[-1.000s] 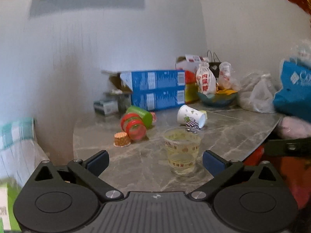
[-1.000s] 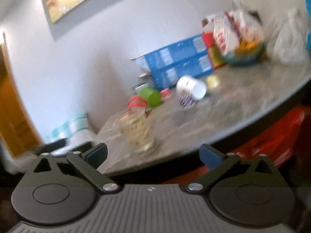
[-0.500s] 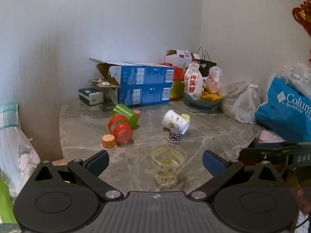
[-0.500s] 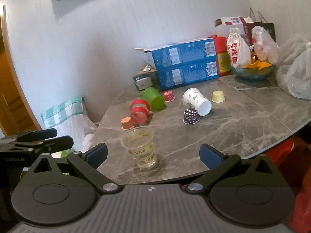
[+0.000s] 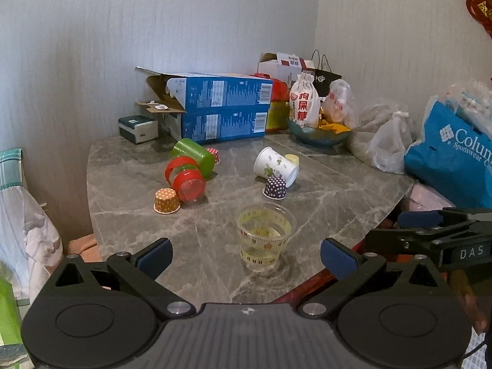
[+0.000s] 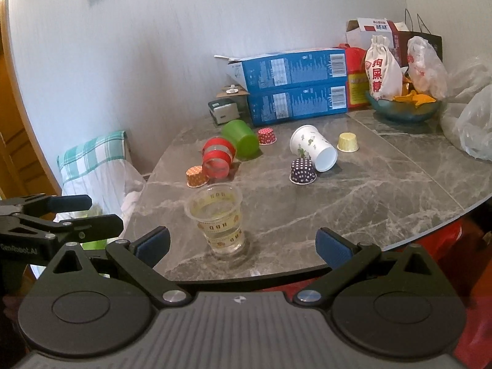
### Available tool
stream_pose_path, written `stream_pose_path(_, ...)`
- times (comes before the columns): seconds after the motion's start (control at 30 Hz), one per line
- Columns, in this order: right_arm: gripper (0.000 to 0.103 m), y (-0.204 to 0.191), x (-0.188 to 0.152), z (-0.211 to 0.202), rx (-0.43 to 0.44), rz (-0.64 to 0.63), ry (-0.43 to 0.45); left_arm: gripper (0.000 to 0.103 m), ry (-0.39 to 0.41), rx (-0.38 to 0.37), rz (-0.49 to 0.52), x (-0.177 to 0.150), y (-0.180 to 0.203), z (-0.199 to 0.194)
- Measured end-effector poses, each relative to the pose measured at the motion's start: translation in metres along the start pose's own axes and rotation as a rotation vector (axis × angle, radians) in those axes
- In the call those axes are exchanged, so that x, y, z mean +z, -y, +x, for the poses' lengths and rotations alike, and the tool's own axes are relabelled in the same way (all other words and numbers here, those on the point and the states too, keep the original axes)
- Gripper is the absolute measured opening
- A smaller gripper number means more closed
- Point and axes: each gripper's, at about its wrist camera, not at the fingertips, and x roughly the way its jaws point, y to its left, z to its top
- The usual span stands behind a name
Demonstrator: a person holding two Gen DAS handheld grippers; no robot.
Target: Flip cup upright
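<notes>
Both the left tongs [image 5: 246, 253] and the right tongs [image 6: 243, 243] are spread wide and hold nothing. A clear printed plastic cup [image 5: 264, 235] stands upright on the grey marble desk [image 5: 338, 203], just ahead between each pair's fingers.

The left gripper [image 5: 245, 252] fills the lower part of its own view, level, jaws spread wide with nothing between them. The right gripper [image 6: 242, 244] sits likewise at the bottom of its view, jaws wide apart, holding nothing.
</notes>
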Motion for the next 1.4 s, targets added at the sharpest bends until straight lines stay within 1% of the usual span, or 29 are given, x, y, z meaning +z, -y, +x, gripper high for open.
stream_pose_path(0.33,0.102,-0.004,-0.002,-0.004,0.007,-0.009,-0.007,0.103,-0.028,0.016,-0.025,-0.007,-0.001,0.001)
stream_pose_path(0.5,0.102,-0.004,-0.003,-0.006,0.012,-0.009,-0.006,0.103,-0.016,0.015,-0.039,-0.007,-0.002,-0.003)
stream_pose_path(0.8,0.102,-0.003,-0.007,-0.012,0.015,-0.009,0.011,0.103,-0.009,0.005,-0.029,-0.009,0.003,-0.005)
stream_pose_path(1.03,0.102,-0.003,-0.01,-0.017,0.012,0.003,0.038,0.103,0.023,0.005,-0.051,-0.011,0.003,-0.011)
stream_pose_path(1.1,0.102,-0.002,-0.012,-0.018,0.016,0.006,0.048,0.103,0.023,0.006,-0.048,-0.012,0.005,-0.011)
stream_pose_path(1.4,0.102,-0.003,-0.015,-0.017,0.014,0.002,0.042,0.103,0.011,0.011,-0.051,-0.015,0.004,-0.009)
